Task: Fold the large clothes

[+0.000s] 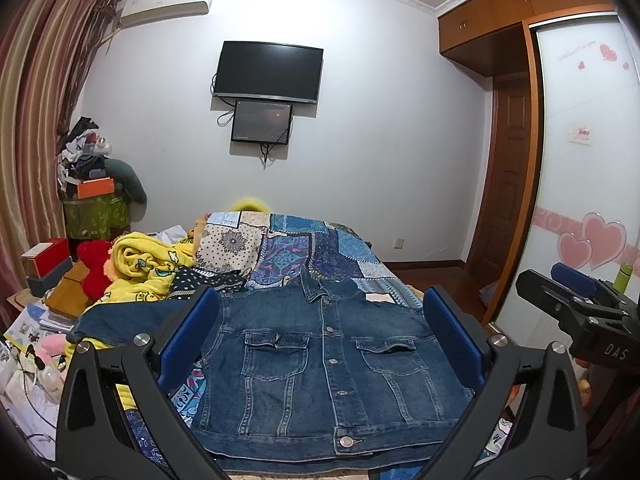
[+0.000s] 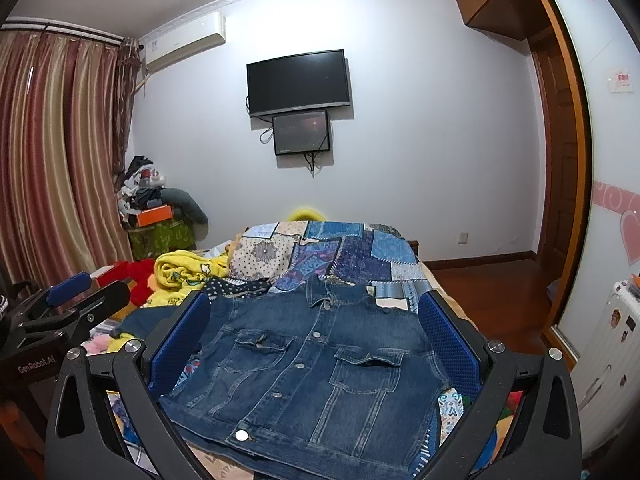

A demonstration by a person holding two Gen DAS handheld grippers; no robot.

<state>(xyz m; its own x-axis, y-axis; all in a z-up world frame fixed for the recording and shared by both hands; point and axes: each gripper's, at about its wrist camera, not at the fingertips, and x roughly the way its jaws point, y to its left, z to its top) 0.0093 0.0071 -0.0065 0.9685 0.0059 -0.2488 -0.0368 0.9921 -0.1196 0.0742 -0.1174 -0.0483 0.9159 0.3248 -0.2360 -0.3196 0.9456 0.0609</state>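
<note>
Hiding jacket edges: both grippers, spread.

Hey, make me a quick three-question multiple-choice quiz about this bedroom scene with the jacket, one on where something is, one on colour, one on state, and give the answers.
1. Where does the denim jacket lie?
A. on the patchwork quilt on the bed
B. on the floor
C. hung on the wardrobe

2. What colour is the crumpled blanket left of the jacket?
A. green
B. yellow
C. white

3. How is the jacket's front?
A. buttoned shut, lying flat
B. wide open
C. rolled in a ball

Answers: 1 A, quilt shows around the jacket's edges. 2 B, bright yellow with cartoon prints. 3 A, the buttons run down a closed front, and both the left gripper and right gripper are open, holding nothing.
</note>
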